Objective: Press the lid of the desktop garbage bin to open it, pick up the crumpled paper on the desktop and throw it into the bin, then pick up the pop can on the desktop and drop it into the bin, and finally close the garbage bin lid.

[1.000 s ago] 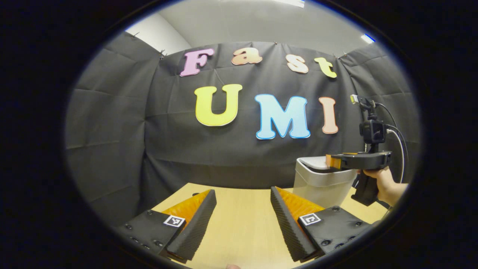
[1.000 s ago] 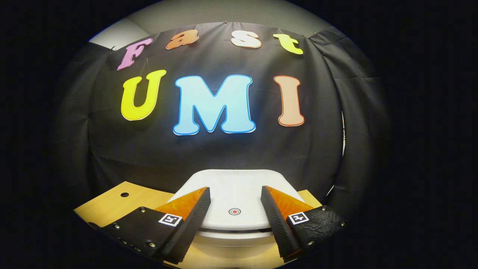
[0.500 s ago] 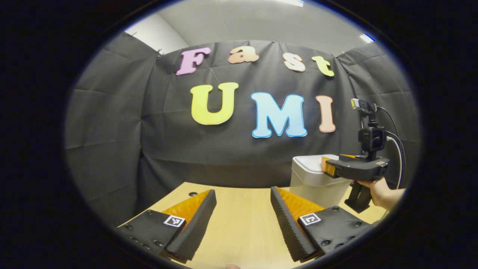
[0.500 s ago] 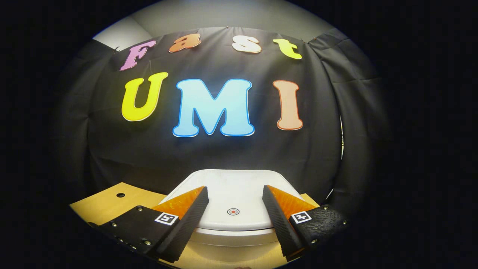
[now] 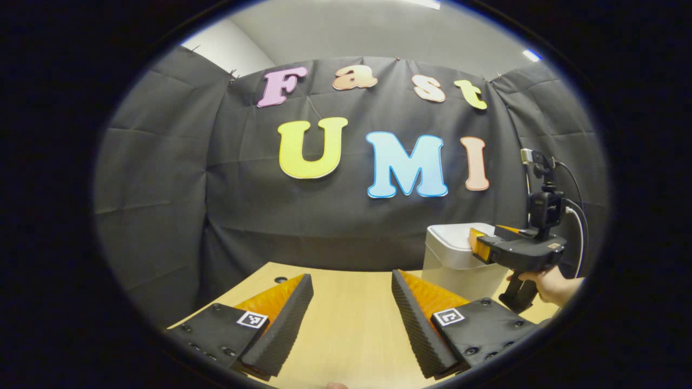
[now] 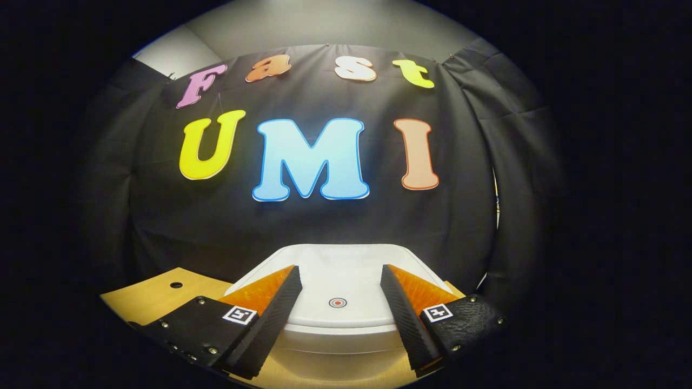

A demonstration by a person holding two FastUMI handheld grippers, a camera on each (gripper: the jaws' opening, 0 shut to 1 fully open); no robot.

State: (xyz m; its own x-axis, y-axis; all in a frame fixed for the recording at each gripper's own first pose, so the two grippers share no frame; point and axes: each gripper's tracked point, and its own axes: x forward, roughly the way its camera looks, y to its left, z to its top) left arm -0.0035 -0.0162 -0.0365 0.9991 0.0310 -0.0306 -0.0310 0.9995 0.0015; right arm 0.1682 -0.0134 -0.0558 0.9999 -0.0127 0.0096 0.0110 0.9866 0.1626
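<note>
The white desktop bin (image 5: 459, 270) stands on the wooden table at the right of the left gripper view, its lid (image 5: 457, 236) lying flat and closed. My right gripper (image 5: 477, 244), held by a hand (image 5: 551, 283), hovers at the lid's near edge, level with it. In the right gripper view the lid (image 6: 338, 281), with its red ring mark (image 6: 337, 302), sits just beyond and below my open right gripper (image 6: 340, 268). My left gripper (image 5: 351, 275) stands open above bare tabletop, with nothing between its fingers.
The light wooden table (image 5: 346, 324) runs back to the black cloth wall. A small round hole (image 5: 279, 280) lies near its far left edge, the same hole (image 6: 176, 284) left of the bin in the right gripper view. A cable trails from the right gripper's camera mount (image 5: 543, 208).
My right gripper has drawn back from over the lid toward the person and dropped slightly. The dark gap under the lid's front edge has closed. My left gripper has barely moved.
</note>
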